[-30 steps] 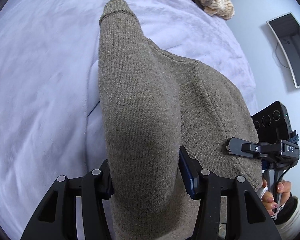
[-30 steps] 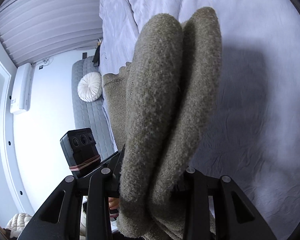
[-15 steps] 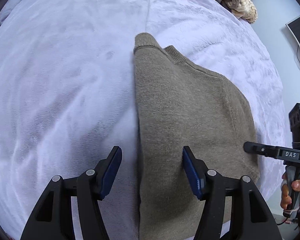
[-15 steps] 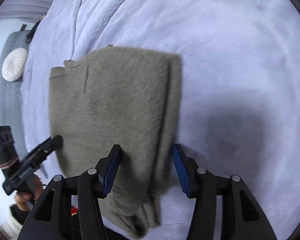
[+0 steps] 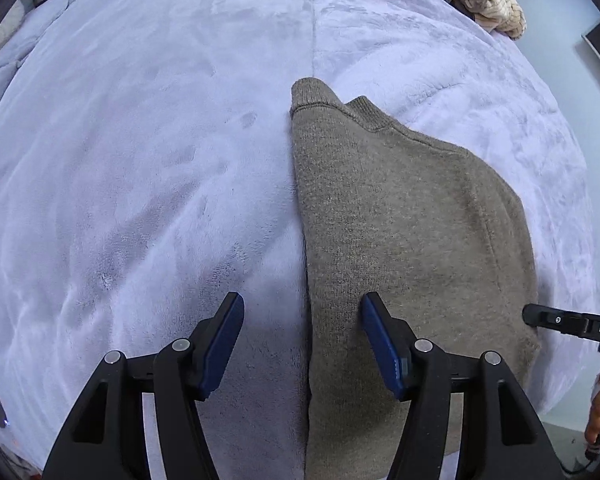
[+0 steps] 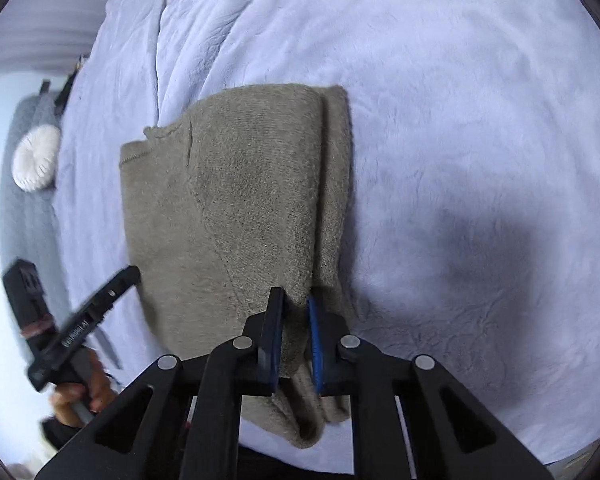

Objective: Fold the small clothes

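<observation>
Left wrist view: jaws of left gripper (image 5: 302,320) parted and empty, having released the folded grey-brown sweater (image 5: 400,240), now lying flat on the lavender bed (image 5: 140,160), its folded edge between the blue pads. Right wrist view: jaws of right gripper (image 6: 294,340) just snapped nearly closed above sweater's near edge, apparently pinching nothing. Fold judged laid down; next step likely smoothing or a further fold.

A grey-brown knitted sweater (image 5: 400,220) is lying folded flat on the pale lilac blanket (image 5: 140,160), its ribbed collar pointing toward the blanket's far edge and its bottom end reaching the near edge, folded layers showing along one side.
</observation>
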A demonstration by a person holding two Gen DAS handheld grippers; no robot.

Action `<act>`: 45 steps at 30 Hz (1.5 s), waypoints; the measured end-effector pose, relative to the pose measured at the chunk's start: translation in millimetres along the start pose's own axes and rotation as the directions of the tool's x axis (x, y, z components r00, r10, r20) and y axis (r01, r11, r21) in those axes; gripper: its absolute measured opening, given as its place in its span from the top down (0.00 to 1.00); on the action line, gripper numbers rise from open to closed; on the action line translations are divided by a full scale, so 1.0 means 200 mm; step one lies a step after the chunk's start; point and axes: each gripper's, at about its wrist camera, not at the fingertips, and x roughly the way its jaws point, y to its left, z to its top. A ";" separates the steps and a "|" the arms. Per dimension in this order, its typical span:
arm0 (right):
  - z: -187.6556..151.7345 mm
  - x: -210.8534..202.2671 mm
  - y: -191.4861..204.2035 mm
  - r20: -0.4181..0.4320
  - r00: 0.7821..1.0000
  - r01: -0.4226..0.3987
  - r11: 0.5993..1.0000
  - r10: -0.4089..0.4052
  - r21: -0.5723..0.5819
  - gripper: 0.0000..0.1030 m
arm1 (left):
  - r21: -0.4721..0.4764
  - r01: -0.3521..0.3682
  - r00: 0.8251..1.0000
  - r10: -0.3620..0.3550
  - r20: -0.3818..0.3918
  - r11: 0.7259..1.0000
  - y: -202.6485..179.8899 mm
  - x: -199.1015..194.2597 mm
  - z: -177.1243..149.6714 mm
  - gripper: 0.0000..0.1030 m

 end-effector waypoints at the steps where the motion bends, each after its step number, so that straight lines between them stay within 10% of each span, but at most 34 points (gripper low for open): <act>1: -0.07 -0.02 -0.02 0.005 0.997 0.075 0.996 -0.075 -0.054 0.88 | 0.025 -0.010 1.000 0.010 0.002 1.000 -0.02 0.03 -0.01 0.38; 6: -0.09 0.15 -0.03 0.003 0.901 0.421 0.870 -0.434 -0.256 0.90 | 0.045 -0.040 0.999 0.040 0.001 0.998 -0.02 0.05 -0.02 0.36; 10: -0.17 0.01 -0.15 -0.021 0.978 0.203 0.976 -0.205 -0.077 0.89 | 0.020 -0.011 1.000 0.011 -0.001 1.000 0.02 -0.04 -0.06 0.36; 19: -0.21 -0.24 0.10 0.103 0.994 0.067 0.979 -0.048 -0.191 0.85 | 0.088 0.027 0.997 -0.021 -0.073 0.996 -0.01 -0.05 -0.23 0.36; 26: -0.27 0.15 0.26 -0.054 0.975 0.189 0.932 -0.215 -0.311 0.84 | 0.084 0.005 0.996 0.002 -0.085 0.996 -0.03 -0.03 -0.24 0.28; 45: -0.31 -0.04 0.08 -0.008 0.990 0.135 0.978 -0.138 -0.160 0.53 | 0.086 -0.019 0.997 0.025 -0.078 0.996 -0.03 -0.05 -0.28 0.28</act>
